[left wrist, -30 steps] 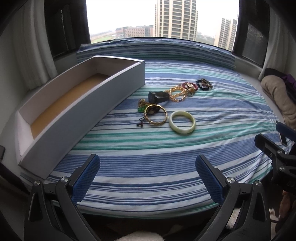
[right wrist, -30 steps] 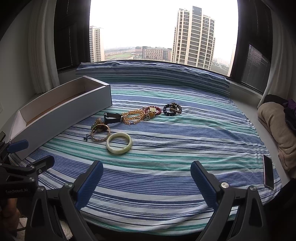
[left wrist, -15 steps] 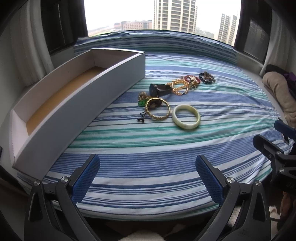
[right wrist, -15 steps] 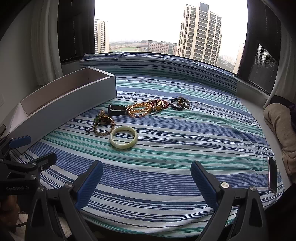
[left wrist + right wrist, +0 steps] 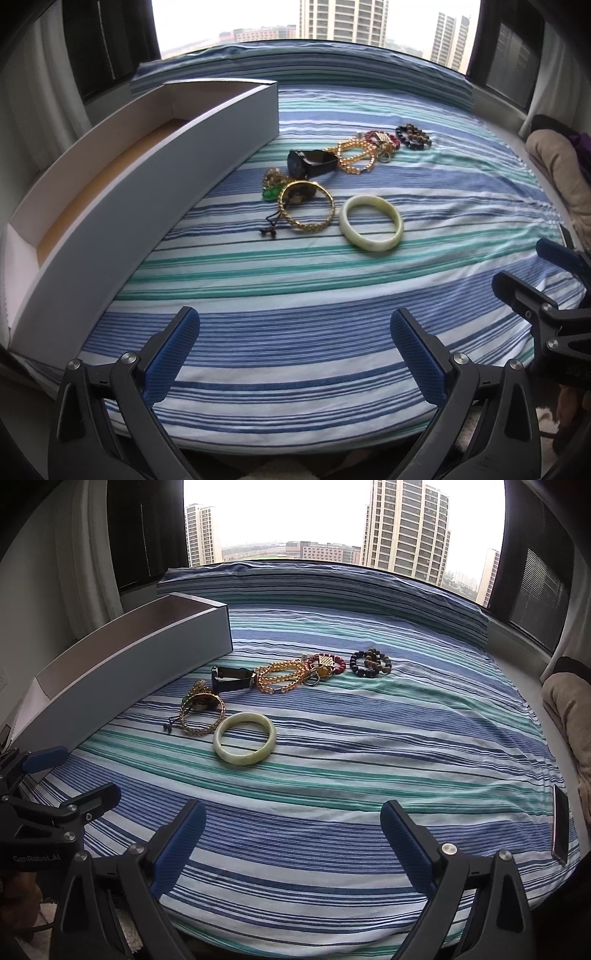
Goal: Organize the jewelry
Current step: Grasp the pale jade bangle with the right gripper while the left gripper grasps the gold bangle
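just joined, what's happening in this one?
A person holds a hand-held gripper in each hand over a striped bedspread. The left hand-held gripper and right hand-held gripper are both open and empty. The pale green jade bangle, gold chain bangle, black watch and beaded bracelets lie loose beside the long white open box. Nothing is picked up yet.

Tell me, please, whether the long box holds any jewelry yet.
Empty as far as visible: the long box shows only bare brown floor; its nearest corner is hidden.
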